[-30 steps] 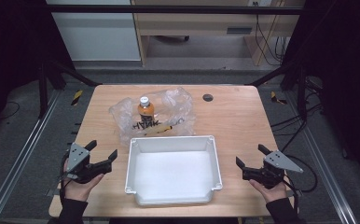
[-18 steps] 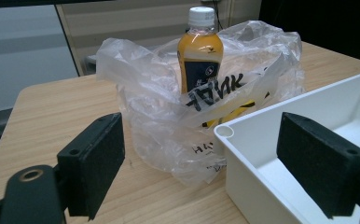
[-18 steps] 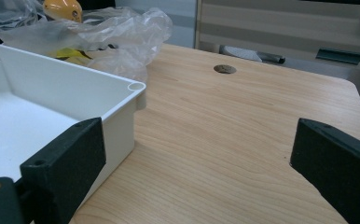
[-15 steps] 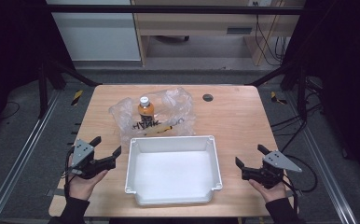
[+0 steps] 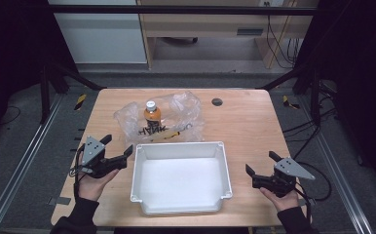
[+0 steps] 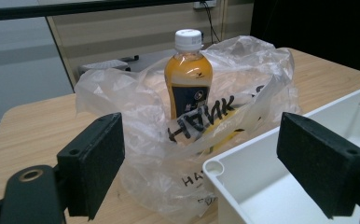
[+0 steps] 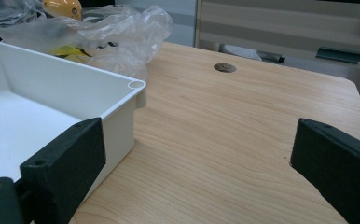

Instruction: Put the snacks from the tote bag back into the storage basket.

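left gripper (image 5: 117, 146): moved up the desk and inward, now just beside the white tray's (image 5: 178, 148) left far corner; a second ago it sat lower and further out by the desk's left edge
left gripper aim: jaws wide apart, now facing the plastic bag (image 6: 136, 107) and bottle (image 6: 187, 74)
right gripper (image 5: 260, 163): shifted very slightly, jaws spread as before

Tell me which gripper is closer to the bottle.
The left gripper: it sits beside the tray's far left corner, nearer the bottle. The right gripper is farther off.

Bottle (image 6: 188, 79) base behind crumpled bag (image 6: 136, 116)
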Demonstrator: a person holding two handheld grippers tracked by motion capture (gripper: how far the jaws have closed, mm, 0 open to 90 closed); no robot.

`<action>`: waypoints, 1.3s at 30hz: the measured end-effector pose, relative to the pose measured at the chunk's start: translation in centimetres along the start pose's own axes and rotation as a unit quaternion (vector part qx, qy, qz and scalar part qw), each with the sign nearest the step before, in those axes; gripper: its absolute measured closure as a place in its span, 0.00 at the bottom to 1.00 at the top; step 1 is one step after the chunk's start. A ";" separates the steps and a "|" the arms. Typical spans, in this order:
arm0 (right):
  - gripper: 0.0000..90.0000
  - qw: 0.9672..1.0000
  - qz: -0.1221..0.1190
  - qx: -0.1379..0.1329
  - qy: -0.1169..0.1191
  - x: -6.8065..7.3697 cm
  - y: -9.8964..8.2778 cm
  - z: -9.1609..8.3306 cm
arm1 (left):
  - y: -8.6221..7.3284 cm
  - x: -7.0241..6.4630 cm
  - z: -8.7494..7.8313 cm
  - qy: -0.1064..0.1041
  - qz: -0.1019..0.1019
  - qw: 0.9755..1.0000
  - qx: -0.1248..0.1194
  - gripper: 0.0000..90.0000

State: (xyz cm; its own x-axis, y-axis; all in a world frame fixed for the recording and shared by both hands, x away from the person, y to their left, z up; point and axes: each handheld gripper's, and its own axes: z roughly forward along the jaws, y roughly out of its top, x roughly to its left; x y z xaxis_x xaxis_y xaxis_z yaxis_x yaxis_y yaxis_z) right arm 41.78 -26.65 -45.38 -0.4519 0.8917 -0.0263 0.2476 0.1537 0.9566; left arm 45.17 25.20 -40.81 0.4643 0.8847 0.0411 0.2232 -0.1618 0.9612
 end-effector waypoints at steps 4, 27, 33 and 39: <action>0.04 1.000 0.000 0.001 0.001 0.0 0.0 0.0 | 0.5 -0.3 0.5 -0.003 0.000 1.000 -0.003 0.17; 0.04 1.000 -0.001 0.002 0.002 0.0 0.0 0.1 | 3.3 -1.4 3.7 -0.006 0.011 1.000 -0.021 0.17; 0.04 1.000 -0.002 0.003 0.002 0.0 0.0 0.1 | 3.7 -1.4 4.7 -0.004 0.010 1.000 -0.022 0.18; 0.04 1.000 -0.002 0.003 0.003 0.0 0.0 0.1 | 4.0 -1.2 5.8 0.001 0.007 1.000 -0.023 0.19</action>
State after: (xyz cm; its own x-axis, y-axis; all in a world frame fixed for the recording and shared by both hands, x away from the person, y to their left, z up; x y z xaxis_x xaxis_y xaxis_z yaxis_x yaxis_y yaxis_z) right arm 41.89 -26.61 -45.45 -0.4577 0.8887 -0.0284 0.2511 0.1598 0.9547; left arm 50.48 20.94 -38.58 0.4659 0.8831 0.0548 0.1774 -0.1539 0.9720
